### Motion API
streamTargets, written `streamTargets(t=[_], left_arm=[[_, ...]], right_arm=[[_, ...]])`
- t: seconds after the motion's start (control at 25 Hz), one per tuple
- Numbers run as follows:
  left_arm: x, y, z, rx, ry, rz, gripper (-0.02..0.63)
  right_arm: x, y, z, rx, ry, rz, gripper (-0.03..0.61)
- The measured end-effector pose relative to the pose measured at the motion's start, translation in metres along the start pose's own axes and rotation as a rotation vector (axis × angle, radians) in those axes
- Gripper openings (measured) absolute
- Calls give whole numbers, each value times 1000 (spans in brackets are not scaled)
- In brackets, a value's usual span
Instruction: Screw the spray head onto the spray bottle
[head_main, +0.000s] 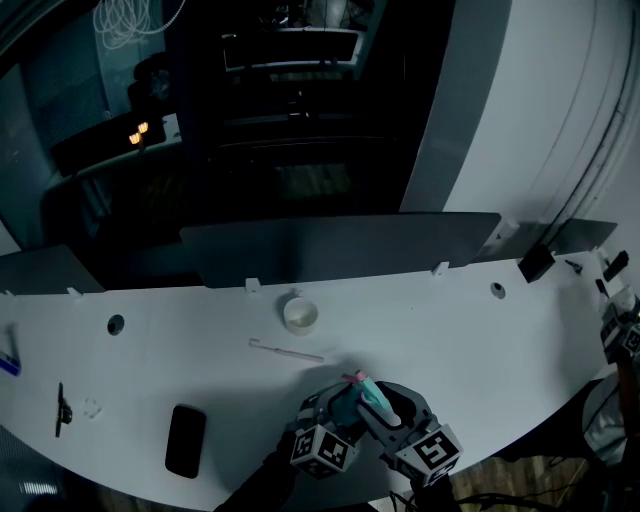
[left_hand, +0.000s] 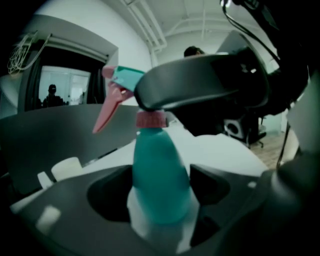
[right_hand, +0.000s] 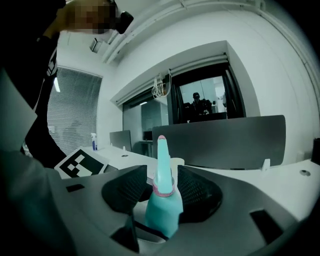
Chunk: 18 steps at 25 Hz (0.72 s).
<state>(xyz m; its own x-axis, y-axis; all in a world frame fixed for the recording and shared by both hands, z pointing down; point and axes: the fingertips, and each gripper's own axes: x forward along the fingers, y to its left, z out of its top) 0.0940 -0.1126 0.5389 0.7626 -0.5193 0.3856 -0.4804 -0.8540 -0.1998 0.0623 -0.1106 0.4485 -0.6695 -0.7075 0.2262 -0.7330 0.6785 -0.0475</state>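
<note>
Now: my left gripper (head_main: 337, 405) clamps the spray bottle (left_hand: 160, 175) between its 2 jaws, my right gripper (right_hand: 162, 192) stands slack around the spray head (right_hand: 161, 157); I should close square on the pink collar (left_hand: 151, 119) before twisting.

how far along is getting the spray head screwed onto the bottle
Done: the spray head sits on the spray bottle, its pink collar down on the neck. In hand: the left gripper clamps the bottle body. The right gripper has its jaws either side of the head, seemingly just off it. Left: any final tightening, since how tight the collar is cannot be seen.
</note>
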Motion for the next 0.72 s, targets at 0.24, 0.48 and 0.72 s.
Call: streamTargets(t=[0.24,0.48,0.72], left_arm=[[0,0,-1,-6,-1,0,360],[0,0,-3,14,29,5,360],[-3,9,-6,-81,90,270,362]], right_arm=[[4,-5,1,42,-25,2,170],[7,-3,-2,-42,84,21,127],[12,-5,-6,32,120,-41,124]])
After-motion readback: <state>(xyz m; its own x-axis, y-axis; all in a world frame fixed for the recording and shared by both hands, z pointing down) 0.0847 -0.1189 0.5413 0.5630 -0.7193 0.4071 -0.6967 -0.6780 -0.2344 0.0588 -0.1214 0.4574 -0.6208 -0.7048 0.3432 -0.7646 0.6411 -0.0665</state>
